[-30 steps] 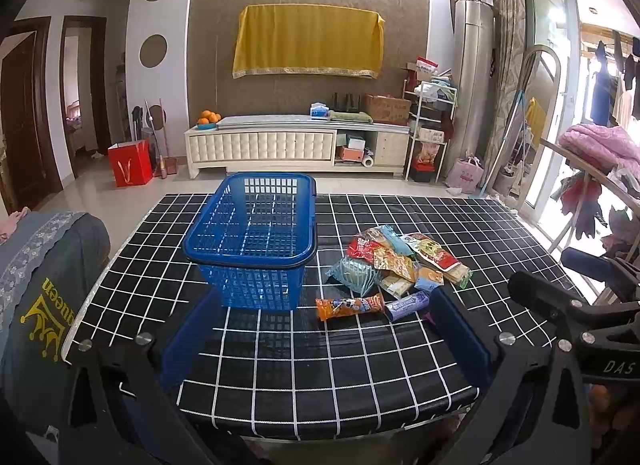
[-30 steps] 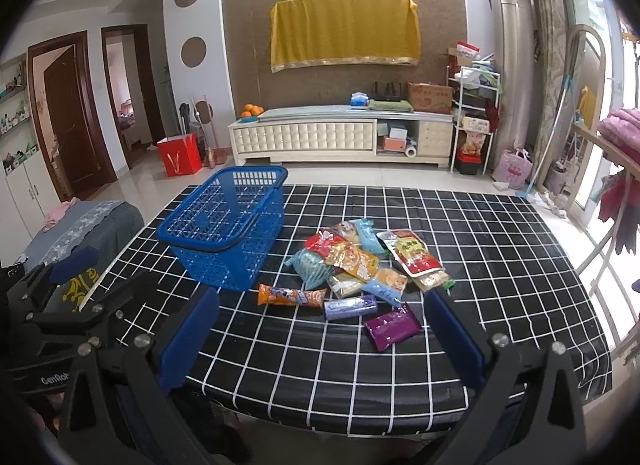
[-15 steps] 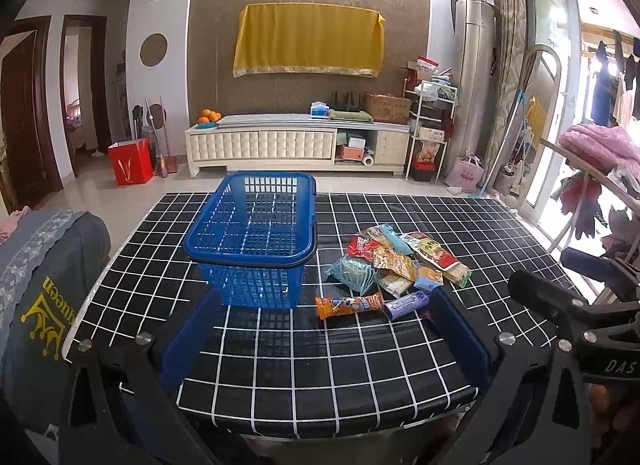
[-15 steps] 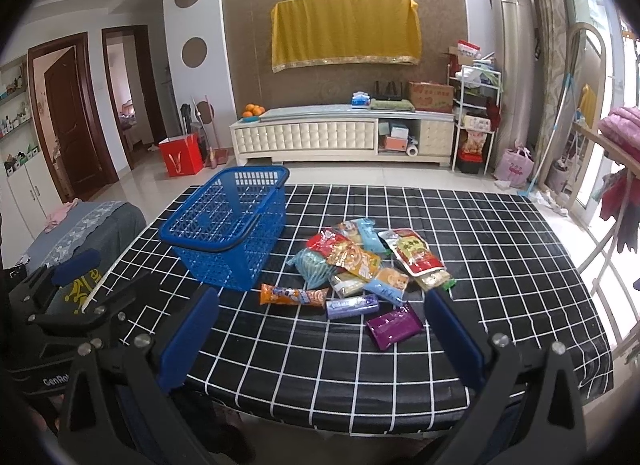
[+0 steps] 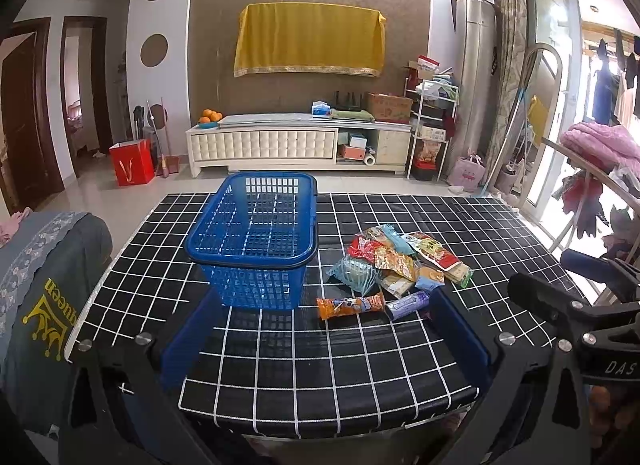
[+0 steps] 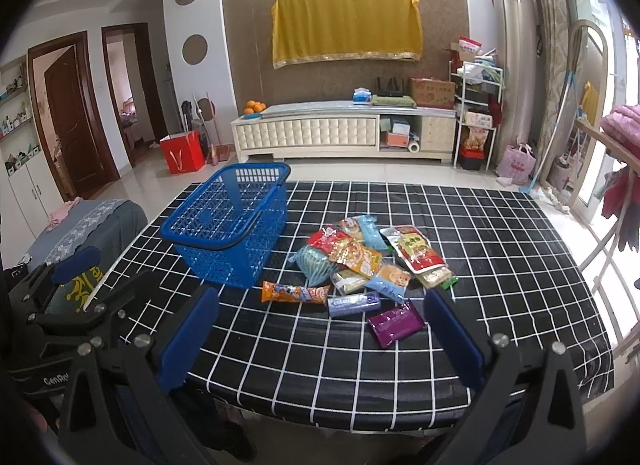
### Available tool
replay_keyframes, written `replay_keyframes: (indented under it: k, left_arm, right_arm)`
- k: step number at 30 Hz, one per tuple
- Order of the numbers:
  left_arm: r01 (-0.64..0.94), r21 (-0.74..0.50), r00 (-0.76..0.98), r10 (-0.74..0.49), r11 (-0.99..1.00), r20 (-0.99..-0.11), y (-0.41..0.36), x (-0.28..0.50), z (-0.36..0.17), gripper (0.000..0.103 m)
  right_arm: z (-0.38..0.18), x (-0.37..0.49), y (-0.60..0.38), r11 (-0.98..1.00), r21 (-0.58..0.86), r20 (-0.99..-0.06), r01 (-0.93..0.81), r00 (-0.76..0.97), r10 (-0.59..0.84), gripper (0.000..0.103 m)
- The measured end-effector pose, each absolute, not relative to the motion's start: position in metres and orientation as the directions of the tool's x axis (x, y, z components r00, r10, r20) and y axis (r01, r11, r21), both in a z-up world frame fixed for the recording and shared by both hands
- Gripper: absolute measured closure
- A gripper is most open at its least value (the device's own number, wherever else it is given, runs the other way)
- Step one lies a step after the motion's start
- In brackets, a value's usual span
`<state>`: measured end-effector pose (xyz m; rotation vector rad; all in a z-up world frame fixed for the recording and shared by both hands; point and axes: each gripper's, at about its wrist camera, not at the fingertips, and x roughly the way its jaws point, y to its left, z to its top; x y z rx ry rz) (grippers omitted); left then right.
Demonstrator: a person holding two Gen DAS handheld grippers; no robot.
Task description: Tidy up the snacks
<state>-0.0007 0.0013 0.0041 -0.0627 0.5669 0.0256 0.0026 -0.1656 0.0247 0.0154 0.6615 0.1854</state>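
Observation:
An empty blue plastic basket stands on the black grid tablecloth. To its right lies a heap of snack packets, with an orange bar, a lilac packet and a purple pouch nearest me. My left gripper hangs open over the table's front edge, short of the basket. My right gripper is open too, in front of the heap, holding nothing.
A grey cushioned seat stands at the table's left side. Beyond the table are a white TV cabinet, a red bag and a shelf rack. A rack of clothes stands on the right.
Both views have crept very slightly forward; the snacks, basket and gripper jaws stand as before.

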Motion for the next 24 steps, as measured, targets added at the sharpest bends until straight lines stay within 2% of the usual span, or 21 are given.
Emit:
replay_keyframes:
  k: [10,17,24]
  left_arm:
    - [0.006,-0.037,0.828,-0.026,0.999,-0.56,-0.013,0.037,0.008,0.0]
    - [0.074,-0.045,0.779,-0.086,0.996,-0.622,-0.029,0.089,0.001,0.0]
    - [0.088,-0.036,0.713,-0.088,0.995,-0.696,-0.05,0.139,-0.028,0.0]
  right_arm:
    - [0.033,0.027,-0.182,0.988,0.053,-0.604,-0.143,0.783,0.146,0.0]
    - [0.028,0.064,-0.21,0.995,0.048,-0.626,-0.083,0.774,0.095,0.0]
    - [-0.007,0.116,-0.238,0.992,0.086,-0.747,-0.092,0.653,0.125,0.0]
